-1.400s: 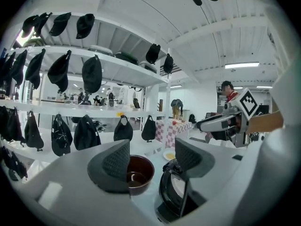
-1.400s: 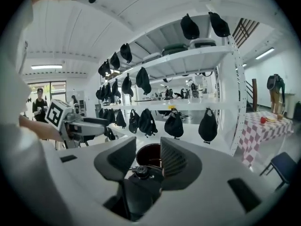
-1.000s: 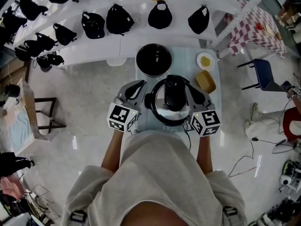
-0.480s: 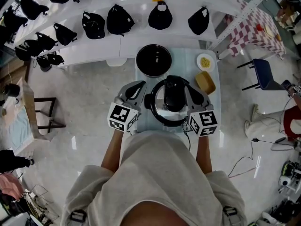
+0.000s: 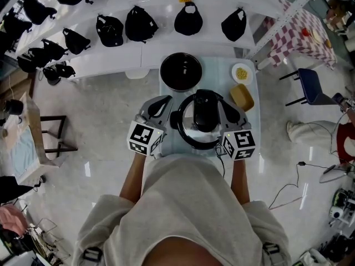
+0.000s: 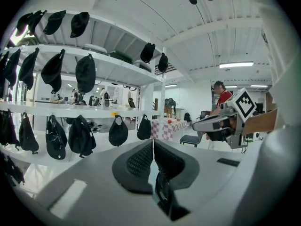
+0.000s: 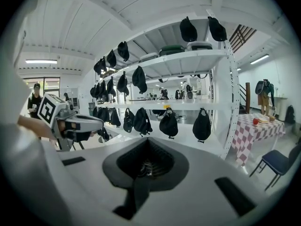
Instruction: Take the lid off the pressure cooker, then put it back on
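In the head view the pressure cooker (image 5: 201, 121) stands on a small pale table (image 5: 221, 65), its lid on and the black lid handle (image 5: 205, 108) lying across the top. My left gripper (image 5: 164, 101) hangs just left of the cooker and my right gripper (image 5: 228, 105) just right of it, one on each side. Both are shut with nothing between the pads. In the left gripper view the dark pads (image 6: 141, 161) meet in a thin line. The right gripper view shows its pads (image 7: 155, 158) pressed together too. Neither gripper view shows the cooker.
A black bowl (image 5: 181, 70) sits behind the cooker, with a small plate of yellow food (image 5: 242, 72) and a yellow block (image 5: 242, 96) at the right. White shelves with several black caps (image 5: 141, 22) stand beyond the table. A blue chair (image 5: 309, 86) and a person's legs (image 5: 310, 131) are at the right.
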{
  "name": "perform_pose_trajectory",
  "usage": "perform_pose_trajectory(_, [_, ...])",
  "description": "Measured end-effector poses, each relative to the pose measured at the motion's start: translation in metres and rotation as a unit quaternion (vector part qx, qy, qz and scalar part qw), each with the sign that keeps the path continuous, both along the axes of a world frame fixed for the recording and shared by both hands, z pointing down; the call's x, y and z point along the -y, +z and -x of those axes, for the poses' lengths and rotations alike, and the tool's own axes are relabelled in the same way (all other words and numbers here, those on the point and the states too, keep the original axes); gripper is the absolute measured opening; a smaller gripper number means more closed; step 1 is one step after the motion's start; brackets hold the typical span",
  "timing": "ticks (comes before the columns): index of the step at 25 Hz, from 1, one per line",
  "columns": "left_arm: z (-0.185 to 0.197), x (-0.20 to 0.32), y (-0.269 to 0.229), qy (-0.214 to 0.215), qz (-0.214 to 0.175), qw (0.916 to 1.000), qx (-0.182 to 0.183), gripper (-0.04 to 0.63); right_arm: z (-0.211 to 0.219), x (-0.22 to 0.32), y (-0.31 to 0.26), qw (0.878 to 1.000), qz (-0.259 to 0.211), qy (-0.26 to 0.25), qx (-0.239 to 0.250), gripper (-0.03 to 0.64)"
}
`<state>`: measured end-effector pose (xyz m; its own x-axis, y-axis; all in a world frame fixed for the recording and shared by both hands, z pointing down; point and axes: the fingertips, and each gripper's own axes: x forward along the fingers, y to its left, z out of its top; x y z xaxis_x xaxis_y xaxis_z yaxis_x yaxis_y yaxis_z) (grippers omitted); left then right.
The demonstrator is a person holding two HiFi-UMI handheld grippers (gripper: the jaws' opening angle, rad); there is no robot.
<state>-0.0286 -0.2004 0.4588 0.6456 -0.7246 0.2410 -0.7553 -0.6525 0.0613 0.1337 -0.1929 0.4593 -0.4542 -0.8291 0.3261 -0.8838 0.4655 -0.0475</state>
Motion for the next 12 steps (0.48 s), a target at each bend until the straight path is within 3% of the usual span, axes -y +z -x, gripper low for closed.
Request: perform_pose_trajectory(12, [-0.0029, 0.0022, 0.0014, 0.002, 0.001, 1.0, 0.001, 0.014, 0.0019, 0.0008, 0.0032, 1.0, 0.004, -0.005, -0.005, 0.0])
